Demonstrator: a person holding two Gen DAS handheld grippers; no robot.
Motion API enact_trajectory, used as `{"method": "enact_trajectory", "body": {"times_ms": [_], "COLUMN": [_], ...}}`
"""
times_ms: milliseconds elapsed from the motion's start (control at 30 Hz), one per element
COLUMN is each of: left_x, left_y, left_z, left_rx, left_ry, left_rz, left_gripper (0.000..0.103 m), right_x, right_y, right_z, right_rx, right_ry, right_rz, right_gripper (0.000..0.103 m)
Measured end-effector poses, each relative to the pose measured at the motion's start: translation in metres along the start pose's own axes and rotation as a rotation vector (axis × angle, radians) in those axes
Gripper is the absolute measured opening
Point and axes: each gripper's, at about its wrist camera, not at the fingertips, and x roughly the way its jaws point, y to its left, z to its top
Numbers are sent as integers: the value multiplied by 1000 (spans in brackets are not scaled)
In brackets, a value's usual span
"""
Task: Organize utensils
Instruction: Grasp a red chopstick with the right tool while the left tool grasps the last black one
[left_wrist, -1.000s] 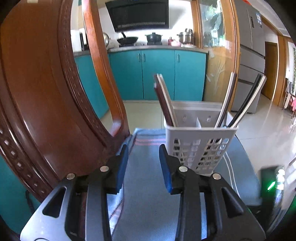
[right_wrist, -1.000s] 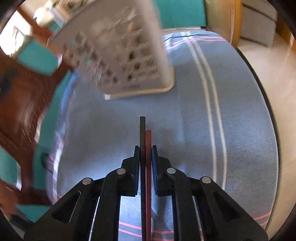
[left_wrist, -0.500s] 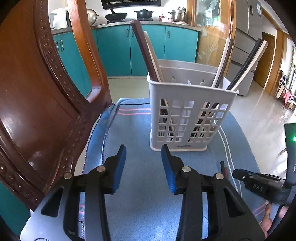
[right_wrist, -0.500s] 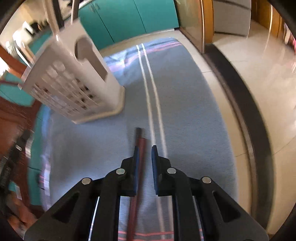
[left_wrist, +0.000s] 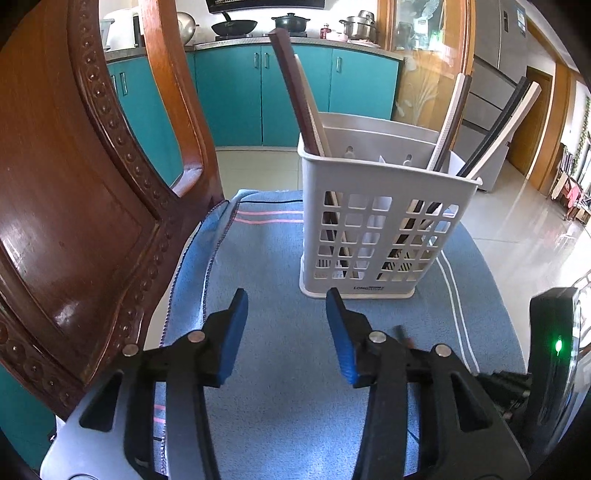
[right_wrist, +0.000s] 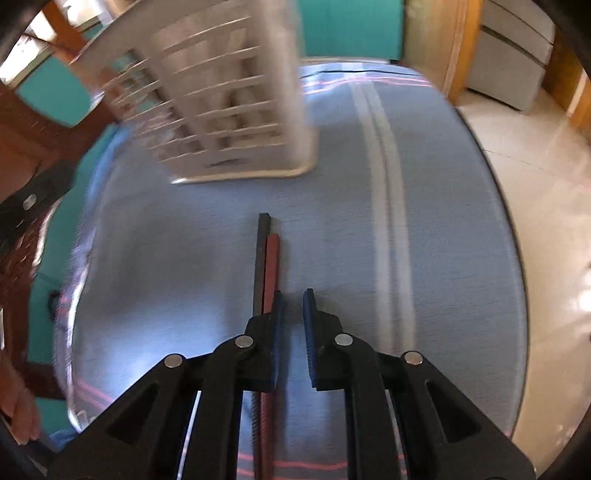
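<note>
A white slotted utensil holder (left_wrist: 380, 229) stands on a blue cloth (left_wrist: 266, 369) and holds several chopsticks (left_wrist: 295, 92), leaning left and right. It shows blurred in the right wrist view (right_wrist: 229, 103). A black and a red chopstick (right_wrist: 266, 258) lie side by side on the cloth, just left of my right gripper (right_wrist: 292, 299), which is slightly open and holds nothing. Their tips show in the left wrist view (left_wrist: 402, 332). My left gripper (left_wrist: 286, 306) is open and empty, in front of the holder.
A carved wooden chair back (left_wrist: 74, 184) rises close on the left. The cloth's edge (right_wrist: 509, 221) drops to a tiled floor on the right. Teal cabinets (left_wrist: 236, 92) stand behind. The right gripper's body (left_wrist: 550, 354) is at the left view's right edge.
My right gripper opened and let go of the black and red chopsticks, which now lie on the cloth beside it. My left gripper drew back from the holder and stays open.
</note>
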Motion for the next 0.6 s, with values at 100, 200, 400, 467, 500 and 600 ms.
{"method": "enact_trajectory", "body": {"times_ms": [100, 200, 400, 467, 500, 600], "left_x": [4, 7, 13, 16, 18, 26], "left_y": [5, 9, 8, 6, 5, 5], "left_z": [0, 0, 0, 0, -1, -1], "left_rx": [-10, -21, -14, -12, -14, -29], "left_ry": [7, 14, 29, 40, 46, 69], "left_rz": [8, 14, 3, -6, -9, -22], "left_gripper": [47, 47, 48, 48, 48, 48], "right_x": [-3, -9, -9, -8, -7, -4], "right_y": [-4, -7, 5, 0, -2, 3], "right_z": [-2, -3, -8, -7, -6, -4], "right_rx": [33, 31, -20, 13, 21, -26], "right_ry": [-28, -33, -26, -17, -13, -5], "right_rz": [33, 79, 22, 36, 44, 23], "right_gripper": [14, 14, 14, 15, 15, 16]}}
